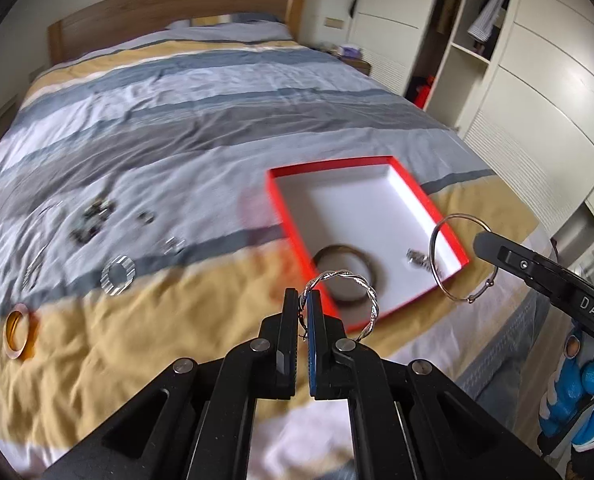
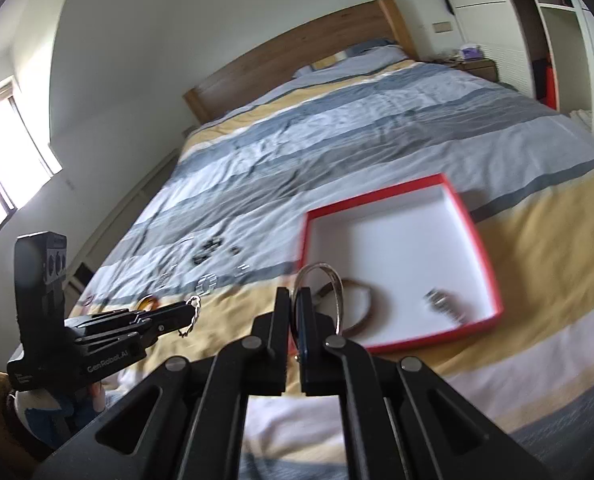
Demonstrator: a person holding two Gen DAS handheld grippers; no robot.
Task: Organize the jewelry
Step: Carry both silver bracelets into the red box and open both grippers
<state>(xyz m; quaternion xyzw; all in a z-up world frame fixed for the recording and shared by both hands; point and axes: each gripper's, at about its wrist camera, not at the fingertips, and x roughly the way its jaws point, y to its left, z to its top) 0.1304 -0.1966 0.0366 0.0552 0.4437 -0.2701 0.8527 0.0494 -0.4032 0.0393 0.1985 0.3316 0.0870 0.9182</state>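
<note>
Above the bed, left gripper jaws clamp a twisted silver bangle; right gripper jaws clamp a thin silver bangle near the red box.

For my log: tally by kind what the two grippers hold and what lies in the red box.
Silver bangles: 2, the twisted bangle in the left gripper and the thin bangle in the right gripper
Dark bangle in the red box: 1
Small silver piece in the box: 1
Total: 4
</note>
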